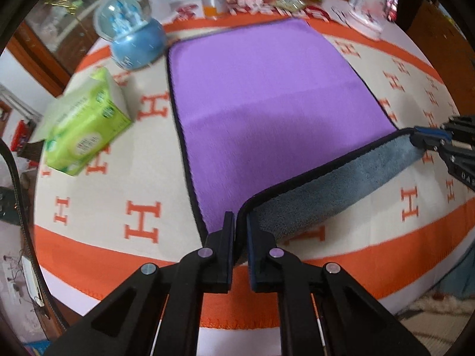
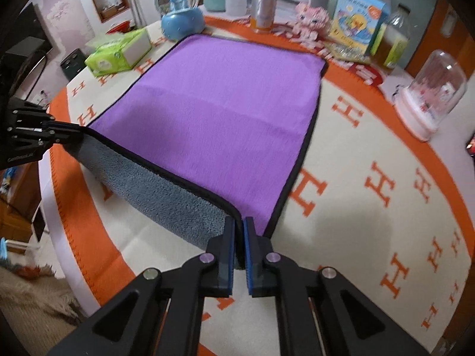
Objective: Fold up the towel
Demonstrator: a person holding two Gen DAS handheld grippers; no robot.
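A purple towel (image 1: 267, 95) with a black hem and a grey underside (image 1: 341, 187) lies spread on an orange and cream blanket. It also shows in the right wrist view (image 2: 219, 112). My left gripper (image 1: 240, 222) is shut on the towel's near left corner. My right gripper (image 2: 240, 225) is shut on the near right corner. Both corners are lifted off the blanket, so the near edge hangs between the grippers with the grey side showing (image 2: 166, 190). The right gripper shows at the right edge of the left wrist view (image 1: 421, 139), and the left gripper at the left edge of the right wrist view (image 2: 74, 133).
A green tissue box (image 1: 86, 124) and a blue snow globe (image 1: 133, 32) stand left of the towel. A can (image 2: 262, 9), a pink toy (image 2: 311, 20), a boxed book (image 2: 359, 17) and a clear dome (image 2: 433, 92) line the far and right side of the blanket (image 2: 371, 207).
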